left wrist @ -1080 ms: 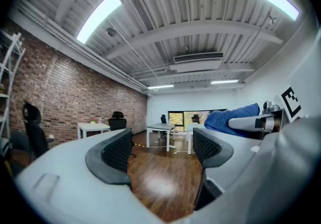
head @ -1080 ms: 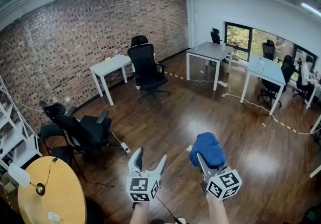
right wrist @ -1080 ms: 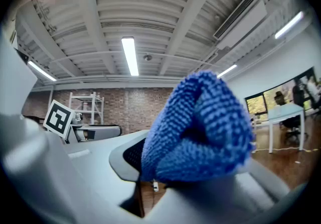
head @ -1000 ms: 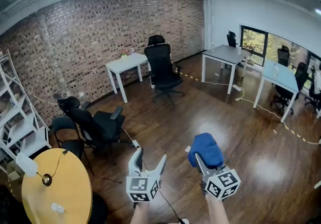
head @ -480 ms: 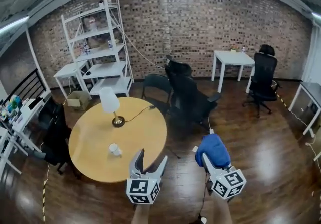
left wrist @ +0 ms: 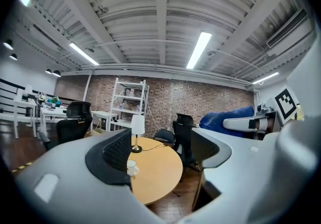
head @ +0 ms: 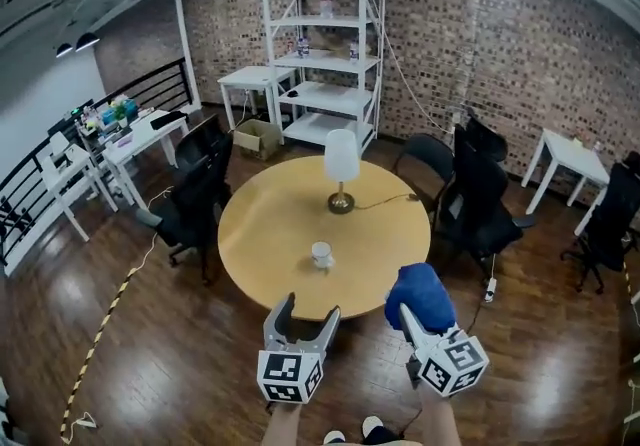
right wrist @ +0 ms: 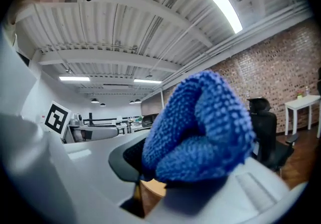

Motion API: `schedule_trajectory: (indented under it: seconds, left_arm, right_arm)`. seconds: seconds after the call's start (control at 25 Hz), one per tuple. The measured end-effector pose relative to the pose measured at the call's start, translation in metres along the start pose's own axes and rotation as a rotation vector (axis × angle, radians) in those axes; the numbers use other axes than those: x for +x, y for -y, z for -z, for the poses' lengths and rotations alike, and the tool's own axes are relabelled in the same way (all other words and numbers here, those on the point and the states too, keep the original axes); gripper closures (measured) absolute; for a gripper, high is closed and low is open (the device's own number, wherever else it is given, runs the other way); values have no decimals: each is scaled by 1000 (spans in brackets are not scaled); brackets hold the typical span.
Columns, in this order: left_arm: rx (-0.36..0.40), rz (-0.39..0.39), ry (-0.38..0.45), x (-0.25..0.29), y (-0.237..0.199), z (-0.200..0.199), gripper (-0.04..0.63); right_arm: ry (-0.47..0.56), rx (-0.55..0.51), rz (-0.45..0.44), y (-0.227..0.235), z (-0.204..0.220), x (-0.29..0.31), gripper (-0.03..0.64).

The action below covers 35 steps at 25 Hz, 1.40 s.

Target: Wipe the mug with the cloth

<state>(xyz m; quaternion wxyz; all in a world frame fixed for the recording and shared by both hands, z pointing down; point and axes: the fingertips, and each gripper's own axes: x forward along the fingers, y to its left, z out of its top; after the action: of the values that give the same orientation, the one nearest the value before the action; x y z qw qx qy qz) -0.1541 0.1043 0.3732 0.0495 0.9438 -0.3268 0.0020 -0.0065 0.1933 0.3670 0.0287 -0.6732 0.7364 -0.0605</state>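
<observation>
A small white mug (head: pixel 322 254) stands near the middle of a round wooden table (head: pixel 270 224); it also shows as the mug (left wrist: pixel 132 166) just past the left jaw in the left gripper view. My left gripper (head: pixel 308 312) hovers short of the table's near edge. It is open, its jaws have just been closing a little, and nothing is between them. My right gripper (head: pixel 412 314) is beside it, shut on a bunched blue cloth (head: pixel 418 296). The cloth (right wrist: pixel 200 127) fills the right gripper view and hides the jaw tips.
A white table lamp (head: pixel 341 166) with a cord stands behind the mug. Black office chairs (head: pixel 480 204) crowd the table's right side and another chair (head: pixel 195 199) its left. A white shelf unit (head: pixel 325 44) and white desks line the brick wall.
The view has swung round from open floor and desks to the round table, which now lies straight ahead. Both grippers keep their pose relative to me; the cloth stays held.
</observation>
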Motion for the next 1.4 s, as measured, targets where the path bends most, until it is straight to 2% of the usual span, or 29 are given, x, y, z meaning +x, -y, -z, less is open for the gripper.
schedule_trajectory:
  seconds: [0.2, 0.48, 0.56, 0.6, 0.84, 1.04, 1.4]
  left_arm:
    - [-5, -112, 3, -7, -26, -1, 247]
    - [24, -240, 26, 31, -28, -11, 247]
    - [31, -296, 61, 38, -27, -13, 300]
    - [29, -308, 68, 43, -25, -12, 301]
    - [27, -335, 29, 76, -20, -2, 301]
    - [28, -347, 7, 109, -33, 0, 299]
    - [-5, -334, -1, 194, -95, 4, 299]
  right_arm:
    - [-20, -2, -132, -17, 3, 39, 555]
    - [-11, -8, -256, 15, -8, 81, 555]
    - [-1, -11, -281, 27, -13, 89, 555]
    - [1, -8, -293, 33, -13, 92, 555]
    - [-45, 47, -332, 68, 5, 108, 555]
    - [-61, 47, -343, 87, 5, 134, 555]
    - [-83, 27, -331, 126, 1, 226, 555]
